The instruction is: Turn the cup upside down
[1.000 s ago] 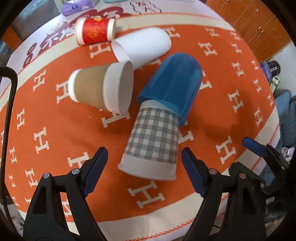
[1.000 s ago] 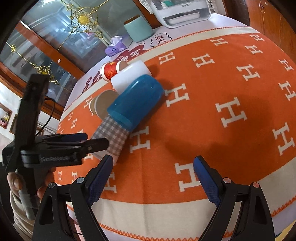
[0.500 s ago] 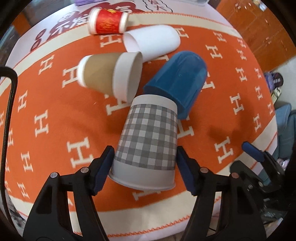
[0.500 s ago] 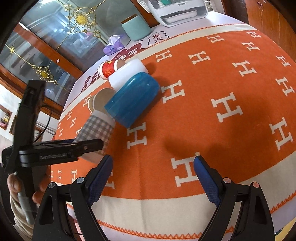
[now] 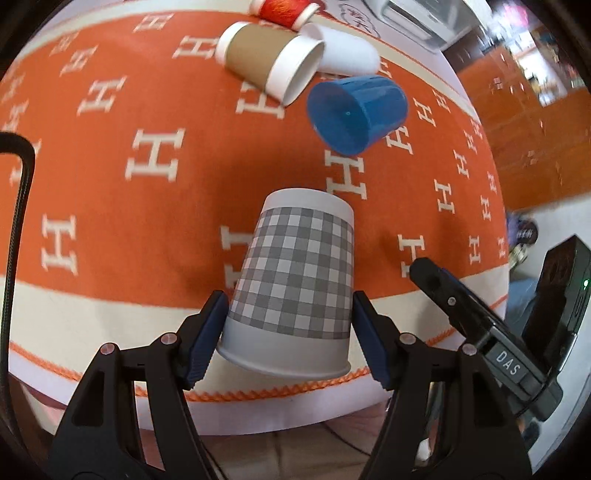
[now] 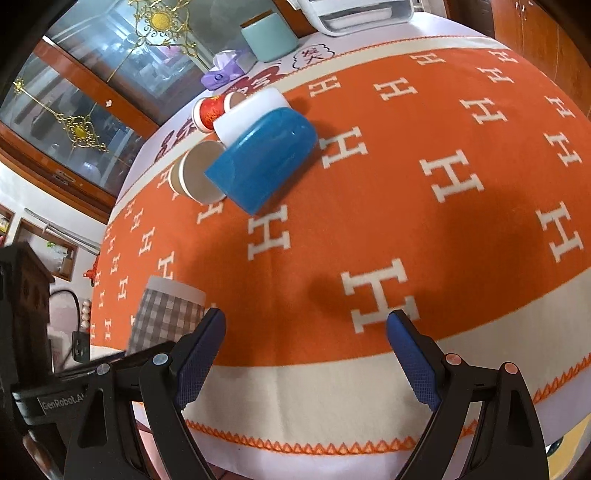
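Observation:
My left gripper (image 5: pixel 288 332) is shut on a grey-and-white checked paper cup (image 5: pixel 295 280), its blue pads pressing both sides near the rim. The cup is lifted off the orange cloth, with its base pointing away from me and its rim toward the camera. The same cup shows in the right wrist view (image 6: pixel 166 310) at lower left, held above the table's front edge. My right gripper (image 6: pixel 306 354) is open and empty over the cream border of the cloth.
A blue plastic cup (image 5: pixel 358 114), a brown paper cup (image 5: pixel 273 62), a white cup (image 5: pixel 347 55) and a red cup (image 5: pixel 284 9) lie on their sides on the orange H-pattern tablecloth (image 5: pixel 110 155). A teal jar (image 6: pixel 269 37) and a white tray (image 6: pixel 354 11) stand at the far edge.
My left gripper closed on the checked cup, lifted it clear of the blue cup and drew it back toward the table's front edge. The right gripper stayed open and barely moved.

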A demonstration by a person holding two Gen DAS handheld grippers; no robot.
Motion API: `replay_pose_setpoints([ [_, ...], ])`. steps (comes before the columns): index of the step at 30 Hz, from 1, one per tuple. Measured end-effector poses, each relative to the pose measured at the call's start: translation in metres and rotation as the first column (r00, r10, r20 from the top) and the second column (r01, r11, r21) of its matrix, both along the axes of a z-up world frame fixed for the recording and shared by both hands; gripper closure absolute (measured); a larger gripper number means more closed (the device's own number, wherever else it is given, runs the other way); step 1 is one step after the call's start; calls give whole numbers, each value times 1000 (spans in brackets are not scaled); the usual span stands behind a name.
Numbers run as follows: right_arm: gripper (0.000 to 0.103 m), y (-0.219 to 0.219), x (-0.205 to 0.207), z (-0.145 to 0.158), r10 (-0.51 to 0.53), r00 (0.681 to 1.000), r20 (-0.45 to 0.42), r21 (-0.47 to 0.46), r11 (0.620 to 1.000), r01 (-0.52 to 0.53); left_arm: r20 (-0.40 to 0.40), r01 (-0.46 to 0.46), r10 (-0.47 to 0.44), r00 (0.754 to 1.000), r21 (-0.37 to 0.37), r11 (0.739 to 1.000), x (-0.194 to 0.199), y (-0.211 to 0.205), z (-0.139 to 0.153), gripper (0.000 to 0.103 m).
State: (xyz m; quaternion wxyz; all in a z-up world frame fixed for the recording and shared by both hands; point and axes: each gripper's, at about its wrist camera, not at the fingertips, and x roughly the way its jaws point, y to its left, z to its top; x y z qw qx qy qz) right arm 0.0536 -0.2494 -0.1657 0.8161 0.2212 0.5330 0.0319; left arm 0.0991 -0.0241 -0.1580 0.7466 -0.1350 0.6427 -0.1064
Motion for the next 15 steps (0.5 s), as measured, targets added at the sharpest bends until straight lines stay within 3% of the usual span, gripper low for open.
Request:
replay_pose_setpoints([
  [8,13,2,-6,-5,-7,1000,-11,-34,999,7,-99,-72,70,993,-24,997,-4,7,-27,36],
  [12,13,4,-7,-4,-8,1000,-12,-44,999,8,-87,-73,68,994,-57,996,-7,5,-25,18],
  [15,13,4,-8,-2,-8,1000,-9,-46,999,8,-75,-53,47,996,-77,996,-6,4,-17,16],
])
